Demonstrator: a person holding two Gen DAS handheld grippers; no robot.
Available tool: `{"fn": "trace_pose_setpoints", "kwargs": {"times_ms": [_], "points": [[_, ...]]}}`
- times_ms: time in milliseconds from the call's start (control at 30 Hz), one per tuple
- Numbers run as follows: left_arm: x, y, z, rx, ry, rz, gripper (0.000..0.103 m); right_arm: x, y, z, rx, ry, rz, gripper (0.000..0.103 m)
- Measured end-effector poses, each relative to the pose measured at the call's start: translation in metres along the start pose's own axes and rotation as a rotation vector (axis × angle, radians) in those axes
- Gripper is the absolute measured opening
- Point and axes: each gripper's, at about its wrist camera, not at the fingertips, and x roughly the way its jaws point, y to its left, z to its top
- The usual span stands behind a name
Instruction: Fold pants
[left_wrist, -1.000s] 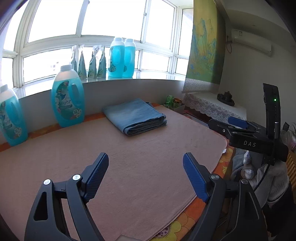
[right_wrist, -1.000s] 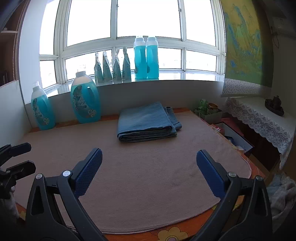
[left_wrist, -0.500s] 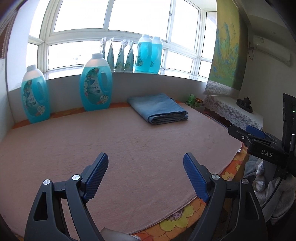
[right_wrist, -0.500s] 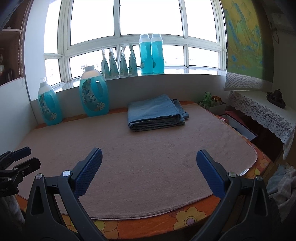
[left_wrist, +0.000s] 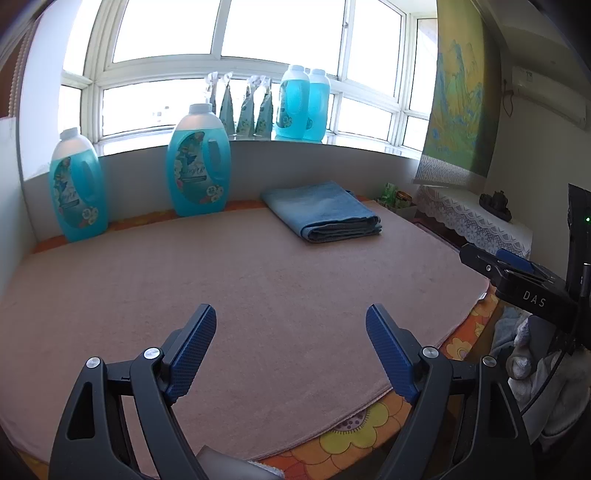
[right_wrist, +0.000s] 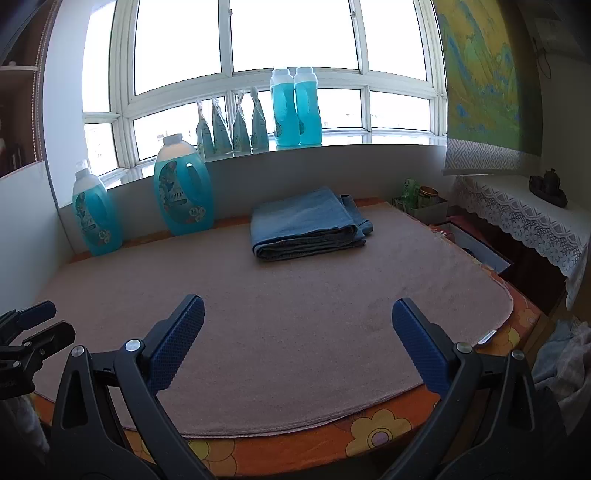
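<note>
A folded blue pair of pants (left_wrist: 321, 210) (right_wrist: 306, 225) lies at the far side of a pink mat (left_wrist: 258, 288) (right_wrist: 295, 295), near the wall under the window. My left gripper (left_wrist: 290, 314) hovers over the mat's near part, open, with nothing between its blue pads. My right gripper (right_wrist: 298, 302) is also open and empty above the near edge. In the left wrist view the right gripper (left_wrist: 517, 273) shows at the right edge. The left gripper (right_wrist: 33, 325) shows at the left edge of the right wrist view. Both are well short of the pants.
Two large blue detergent bottles (left_wrist: 197, 166) (left_wrist: 77, 192) stand against the back wall left of the pants. More bottles (right_wrist: 295, 107) sit on the sill. An orange floral cover (right_wrist: 369, 432) edges the mat. A lace-covered shelf (right_wrist: 517, 210) and a clothes heap (left_wrist: 535, 369) are on the right.
Both views have drawn back toward the mat's near edge, so more of the floral cover shows. The left view has levelled and swung left. Both grippers stay open.
</note>
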Motion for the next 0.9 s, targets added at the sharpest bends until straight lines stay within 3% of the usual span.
{"fn": "trace_pose_setpoints", "kwargs": {"times_ms": [900], "points": [[-0.0005,0.0030,-0.0021,-0.004,-0.001,0.043,0.083,0.0047,0.0071,-0.0012,-0.011,0.009,0.011,0.103]]}}
